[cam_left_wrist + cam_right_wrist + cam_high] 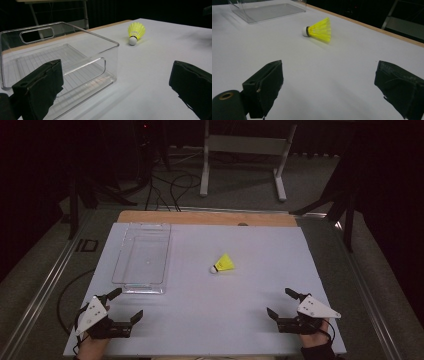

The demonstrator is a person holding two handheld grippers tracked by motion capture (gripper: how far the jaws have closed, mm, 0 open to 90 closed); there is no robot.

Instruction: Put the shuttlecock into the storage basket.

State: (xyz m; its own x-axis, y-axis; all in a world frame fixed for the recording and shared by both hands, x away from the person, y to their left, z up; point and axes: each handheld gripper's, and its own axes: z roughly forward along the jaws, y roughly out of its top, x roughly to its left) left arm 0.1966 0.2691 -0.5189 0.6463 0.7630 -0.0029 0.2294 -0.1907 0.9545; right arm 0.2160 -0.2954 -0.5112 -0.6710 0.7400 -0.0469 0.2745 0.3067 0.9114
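Closest to you, your left gripper [121, 305] and your right gripper [283, 303] rest low at the near edge of the white surface [210, 320], one by each corner, and both have their jaws spread wide with nothing between them. A bit farther out, a clear plastic bin [142, 257] sits on the left side just ahead of your left gripper, and it has nothing inside. Past the middle of the surface, a yellow shuttlecock [223, 264] lies on its side, to the right of the bin and well apart from both grippers.
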